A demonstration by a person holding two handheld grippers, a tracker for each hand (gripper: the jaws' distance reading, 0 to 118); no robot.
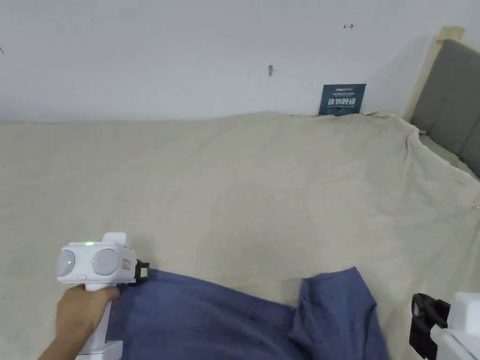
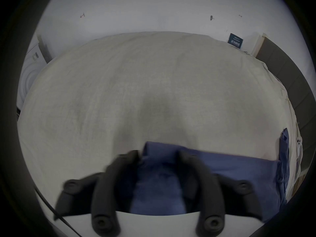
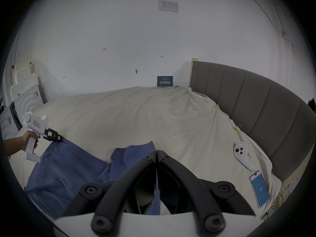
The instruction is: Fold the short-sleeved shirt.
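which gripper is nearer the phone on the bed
Right. The right gripper hangs over the sheet beside the phone; the left gripper is across the blue shirt at its far corner.

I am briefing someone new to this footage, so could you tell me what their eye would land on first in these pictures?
Probably the blue shirt, rumpled at the near edge of a wide beige bed sheet. The left gripper has its jaws apart over the shirt's far left corner, while the right gripper is closed above the shirt's right side. A phone and a white controller lie near the grey headboard.
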